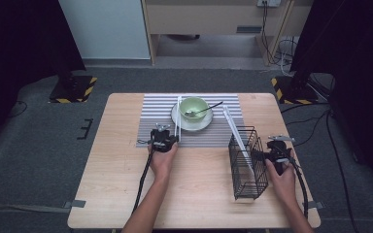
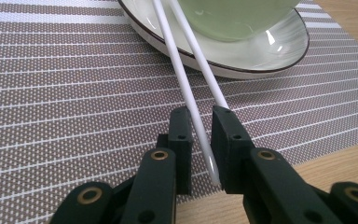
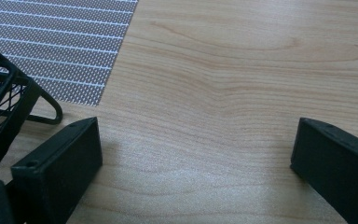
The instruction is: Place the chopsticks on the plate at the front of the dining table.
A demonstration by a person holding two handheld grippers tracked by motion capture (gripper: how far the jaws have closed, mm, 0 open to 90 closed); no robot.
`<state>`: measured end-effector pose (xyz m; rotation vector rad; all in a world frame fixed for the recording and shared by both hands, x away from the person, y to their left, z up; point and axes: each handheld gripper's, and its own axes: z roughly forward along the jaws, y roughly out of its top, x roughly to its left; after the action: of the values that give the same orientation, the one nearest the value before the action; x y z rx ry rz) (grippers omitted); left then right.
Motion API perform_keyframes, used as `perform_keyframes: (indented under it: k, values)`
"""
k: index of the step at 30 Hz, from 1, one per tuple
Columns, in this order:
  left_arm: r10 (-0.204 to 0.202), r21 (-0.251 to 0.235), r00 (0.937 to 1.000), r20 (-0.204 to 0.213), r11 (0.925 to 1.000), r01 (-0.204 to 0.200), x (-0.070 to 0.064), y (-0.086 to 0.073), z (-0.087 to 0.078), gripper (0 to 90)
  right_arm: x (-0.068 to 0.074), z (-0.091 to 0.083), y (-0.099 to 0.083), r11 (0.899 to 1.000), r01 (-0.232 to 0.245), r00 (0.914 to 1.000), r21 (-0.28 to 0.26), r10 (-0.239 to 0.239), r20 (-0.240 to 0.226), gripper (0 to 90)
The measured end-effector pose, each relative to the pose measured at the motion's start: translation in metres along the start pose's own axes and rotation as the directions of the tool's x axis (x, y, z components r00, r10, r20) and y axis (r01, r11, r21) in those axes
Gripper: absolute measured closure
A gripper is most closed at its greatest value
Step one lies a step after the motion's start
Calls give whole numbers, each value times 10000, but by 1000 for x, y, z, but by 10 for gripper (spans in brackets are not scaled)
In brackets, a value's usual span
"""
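At frame centre on the striped mat (image 1: 158,116), my left hand-held gripper (image 2: 200,140) is clamped on two white chopsticks (image 2: 186,84) leaning on the saucer (image 2: 279,51) under the green bowl (image 1: 193,108). Lower right, my right hand-held gripper (image 3: 196,154) is wide apart on the worktop (image 3: 242,70) beside the wire basket (image 1: 247,162).

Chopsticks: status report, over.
Left claw closing round one white chopstick, second alongside, both leaning on saucer. Right claw open beside wire basket. Nothing blocking.

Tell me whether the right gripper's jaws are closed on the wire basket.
No: the right gripper has its jaws spread wide over bare table, with the wire basket off to one side.
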<state>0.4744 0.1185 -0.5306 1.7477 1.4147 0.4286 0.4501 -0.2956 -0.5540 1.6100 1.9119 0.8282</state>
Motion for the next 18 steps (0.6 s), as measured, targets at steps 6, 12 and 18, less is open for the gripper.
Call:
perform_keyframes:
  k: [6,12,18]
  values:
    - [-69,11,10000,38,10000,69,0,1,1,772,0,0,0,10000,6,10000,2,-6,-1,20]
    - [-80,10,10000,46,10000,80,-1,2,3,769,0,0,0,10000,0,10000,0,0,0,20]
    - [-89,-5,10000,17,10000,89,0,3,4,769,0,0,0,10000,1,10000,-2,-1,0,20]
